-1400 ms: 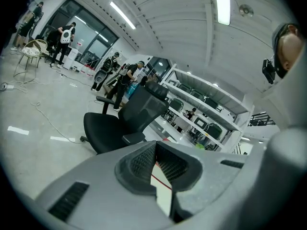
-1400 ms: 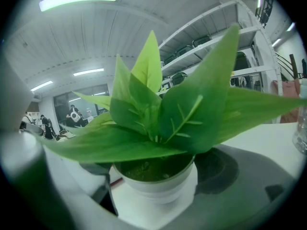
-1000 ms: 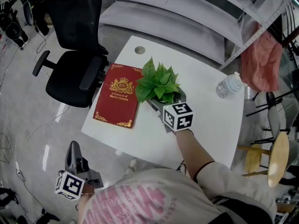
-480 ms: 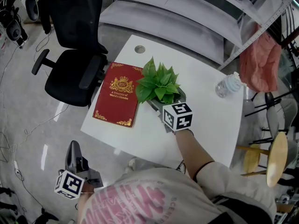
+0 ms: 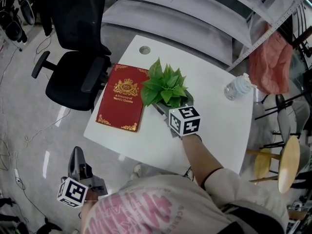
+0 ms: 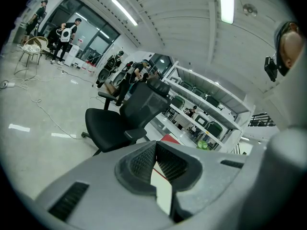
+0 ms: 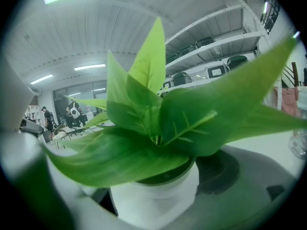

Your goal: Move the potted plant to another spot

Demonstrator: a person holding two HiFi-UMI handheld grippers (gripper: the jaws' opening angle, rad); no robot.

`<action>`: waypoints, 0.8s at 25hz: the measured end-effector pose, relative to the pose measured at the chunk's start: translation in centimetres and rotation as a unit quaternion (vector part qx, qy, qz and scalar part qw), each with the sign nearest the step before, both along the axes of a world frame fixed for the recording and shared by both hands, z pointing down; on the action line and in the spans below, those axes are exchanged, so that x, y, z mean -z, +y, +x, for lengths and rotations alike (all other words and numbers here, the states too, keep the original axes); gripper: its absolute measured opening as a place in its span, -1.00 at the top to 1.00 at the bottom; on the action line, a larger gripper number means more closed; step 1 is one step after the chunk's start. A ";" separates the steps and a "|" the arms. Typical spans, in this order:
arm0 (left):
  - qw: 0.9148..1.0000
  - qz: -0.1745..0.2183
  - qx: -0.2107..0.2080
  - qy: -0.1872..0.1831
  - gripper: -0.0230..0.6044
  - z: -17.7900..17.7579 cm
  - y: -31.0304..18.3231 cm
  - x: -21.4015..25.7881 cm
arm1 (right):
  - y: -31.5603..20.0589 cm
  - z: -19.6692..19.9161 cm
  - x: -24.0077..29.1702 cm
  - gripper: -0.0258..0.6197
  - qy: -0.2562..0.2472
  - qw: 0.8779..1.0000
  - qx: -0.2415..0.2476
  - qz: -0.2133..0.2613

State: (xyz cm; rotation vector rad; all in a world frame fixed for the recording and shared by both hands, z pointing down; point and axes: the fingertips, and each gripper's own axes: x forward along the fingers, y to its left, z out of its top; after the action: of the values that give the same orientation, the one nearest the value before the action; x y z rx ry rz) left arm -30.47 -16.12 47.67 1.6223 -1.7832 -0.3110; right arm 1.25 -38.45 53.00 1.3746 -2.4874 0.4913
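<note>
A workshop with a glossy grey floor [image 5: 29, 130] and long white metal shelving [image 5: 195, 4] surrounds a white rectangular bench [image 5: 219, 130]. Compared with a second ago almost nothing has changed. The whole scene sits a touch higher and further left in the head view, and every object keeps its place on the bench.

A black wheeled office chair [image 5: 78, 57] stands off the bench's left edge. On the bench lies a flat dark-red book with gold ornament [image 5: 121, 97]. Just right of it, near the middle of the bench, stands the green-leaved potted plant [image 5: 165, 86], its base on the surface. A clear plastic water bottle [image 5: 237, 88] stands well apart, at the far right corner.

The right tool [image 5: 171, 103] still reaches in from the near side. In the head view the leaves hide its tips and the pot. The right gripper view supplies them: the white round pot [image 7: 158, 195] stands between the jaws, which are clenched on its sides, while broad leaves fill most of that picture.

The left tool [image 5: 75, 155] stays low beside the person, off the bench and over the floor. Its own view [image 6: 155, 150] shows the ribbed pads meeting at the tips with nothing gripped. Beyond them are the chair and a sliver of the red book, with the plant a small green spot far off.
</note>
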 end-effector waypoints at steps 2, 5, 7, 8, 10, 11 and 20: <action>1.000 -0.001 -0.001 0.001 0.92 0.1 -0.1 0.0 | 0.0 0.0 0.0 -0.70 0.000 1.000 0.000 0.000; 1.000 -0.001 -0.002 0.000 0.92 0.0 -0.1 -0.1 | 0.0 0.0 0.0 -0.70 -0.001 1.000 -0.001 0.000; 1.000 -0.001 -0.004 -0.001 0.92 0.1 -0.1 0.0 | 0.1 0.0 0.0 -0.70 -0.002 1.000 -0.001 0.000; 1.000 -0.002 -0.005 0.000 0.92 0.1 -0.1 0.0 | 0.0 0.0 0.0 -0.70 -0.003 1.000 -0.001 0.001; 1.000 -0.003 -0.004 0.000 0.92 0.1 0.0 0.1 | 0.0 0.0 0.1 -0.70 -0.004 1.000 0.000 0.002; 1.000 -0.003 -0.003 0.000 0.92 0.1 0.0 0.1 | -0.1 0.0 0.2 -0.70 -0.005 1.000 0.000 0.002; 1.000 -0.002 -0.003 -0.001 0.92 0.3 0.0 -0.1 | 0.0 0.0 -0.2 -0.70 0.006 1.000 0.001 -0.015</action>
State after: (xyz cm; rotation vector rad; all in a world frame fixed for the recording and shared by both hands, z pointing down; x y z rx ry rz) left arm -30.13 -16.09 47.76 1.6243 -1.7799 -0.3026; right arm 1.24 -38.49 53.15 1.3583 -2.4619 0.5175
